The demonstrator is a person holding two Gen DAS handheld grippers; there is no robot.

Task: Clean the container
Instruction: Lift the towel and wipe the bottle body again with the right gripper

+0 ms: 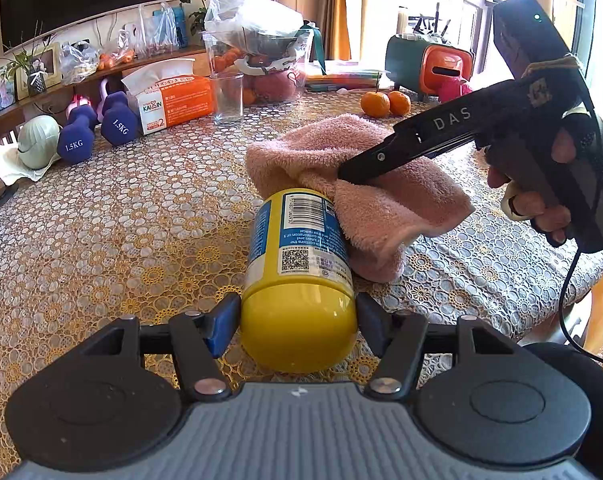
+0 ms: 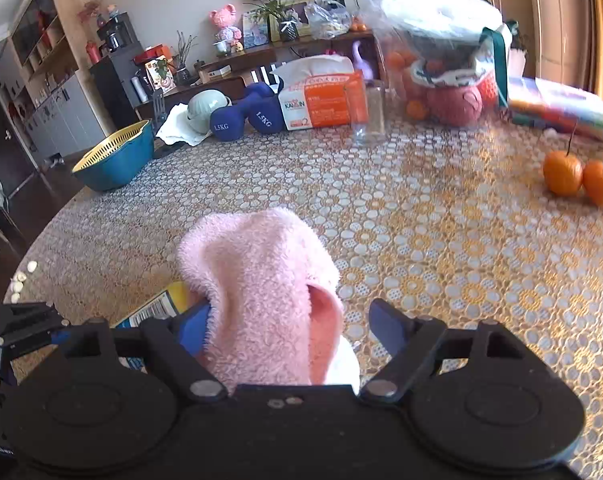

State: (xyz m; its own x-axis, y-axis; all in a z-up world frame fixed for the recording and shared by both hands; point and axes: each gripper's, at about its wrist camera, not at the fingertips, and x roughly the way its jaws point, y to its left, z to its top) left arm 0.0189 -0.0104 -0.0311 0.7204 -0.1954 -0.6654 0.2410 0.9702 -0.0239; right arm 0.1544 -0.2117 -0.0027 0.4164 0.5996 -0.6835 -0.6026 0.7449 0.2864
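A yellow container (image 1: 297, 264) with a blue and white label lies on its side, its rounded base toward the left wrist camera. My left gripper (image 1: 297, 316) is shut on that base, a finger on each side. A pink towel (image 1: 365, 184) drapes over the container's far end. My right gripper (image 1: 341, 174), held by a person's hand (image 1: 541, 200), comes in from the right with its tip in the towel. In the right wrist view the right gripper (image 2: 289, 316) stands wide. The towel (image 2: 261, 288) lies against its left finger (image 2: 193, 328), with a gap before the other. The container (image 2: 169, 304) peeks out beneath.
The table (image 1: 121, 220) wears a lace-pattern cloth. At the back stand a clear glass (image 1: 228, 96), an orange tissue box (image 1: 169, 100), blue dumbbells (image 1: 97, 128), a fruit bag (image 1: 257, 40) and two oranges (image 1: 385, 103). A teal colander bowl (image 2: 113, 156) sits at the left edge.
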